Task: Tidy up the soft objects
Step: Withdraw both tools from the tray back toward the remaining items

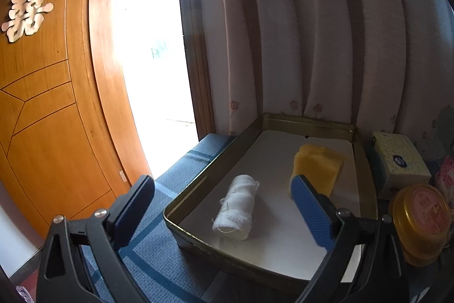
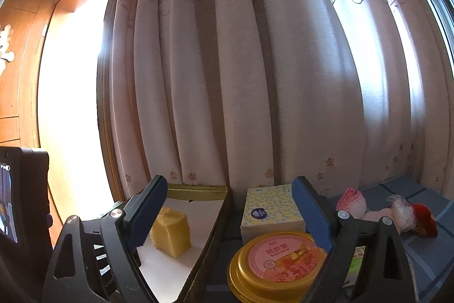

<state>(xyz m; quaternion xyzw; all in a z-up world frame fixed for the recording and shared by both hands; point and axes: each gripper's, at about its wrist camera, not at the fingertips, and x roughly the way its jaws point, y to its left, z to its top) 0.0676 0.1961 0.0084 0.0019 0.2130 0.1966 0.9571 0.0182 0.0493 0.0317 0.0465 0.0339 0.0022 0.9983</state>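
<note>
One gold rectangular metal tray (image 1: 364, 161), white-lined, on blue checked cloth (image 1: 159, 246). Folded yellow cloth block (image 1: 317, 163): in tray's far part, standing on edge. Rolled white cloth (image 1: 237, 206): in tray's near part, long axis running near-to-far, leaning slightly right. Left gripper (image 1: 224, 213): spread wide, holding nothing. Right gripper (image 2: 229, 213): spread wide, holding nothing.
</note>
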